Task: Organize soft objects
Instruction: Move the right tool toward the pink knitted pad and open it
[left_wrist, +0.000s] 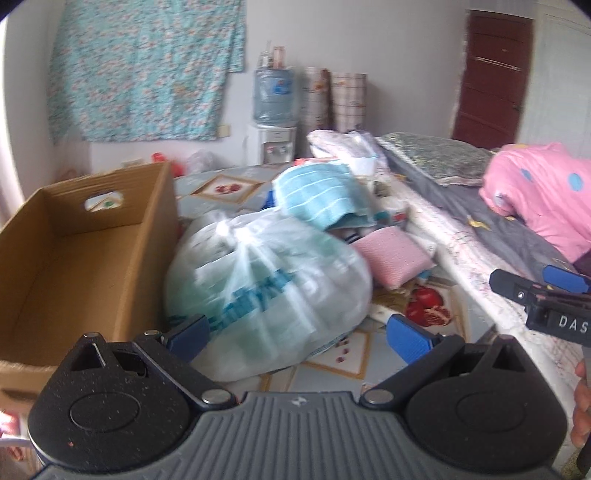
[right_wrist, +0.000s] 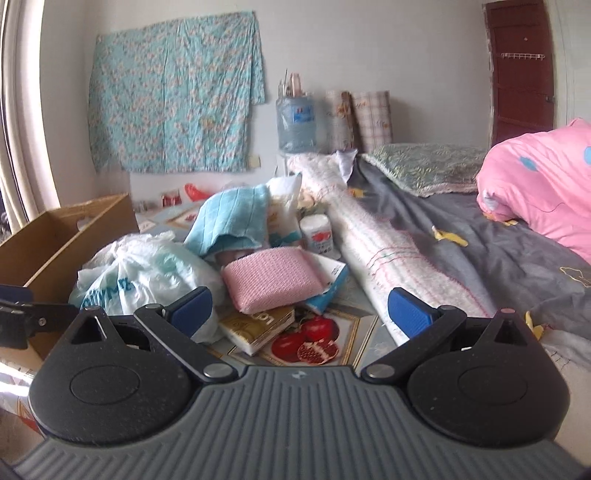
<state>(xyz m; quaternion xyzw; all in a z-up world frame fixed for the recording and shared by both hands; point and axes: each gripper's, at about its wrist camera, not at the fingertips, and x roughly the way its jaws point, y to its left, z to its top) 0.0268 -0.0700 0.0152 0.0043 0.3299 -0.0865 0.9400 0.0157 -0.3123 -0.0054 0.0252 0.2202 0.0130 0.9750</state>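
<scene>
My left gripper (left_wrist: 297, 338) is spread wide with nothing in it, blue pads either side of a stuffed white plastic bag (left_wrist: 266, 291) that sits right in front of it. Right gripper (right_wrist: 299, 315) is the same deal, jaws wide apart and empty, hanging over a pink knitted pad (right_wrist: 275, 280) that lies on a couple of books (right_wrist: 258, 326).

Everything's on a floor mat printed with pomegranates (right_wrist: 314, 339). The open cardboard box (left_wrist: 85, 266) stands touching the bag on its left, nothing visible inside. Behind the pink pad there's a teal striped towel (right_wrist: 232, 219) draped over more clutter. To the right runs a bed with a grey sheet (right_wrist: 480, 243), a green pillow (right_wrist: 428, 166) and a pink quilt (right_wrist: 543, 177). On the back wall hangs a floral teal cloth (right_wrist: 173, 96), with a water dispenser jug (right_wrist: 297, 123) next to it and a dark red door (right_wrist: 521, 70) in the far right corner.

In the left view the right gripper pokes in from the right edge, with a bit of hand (left_wrist: 581, 402) below it.
</scene>
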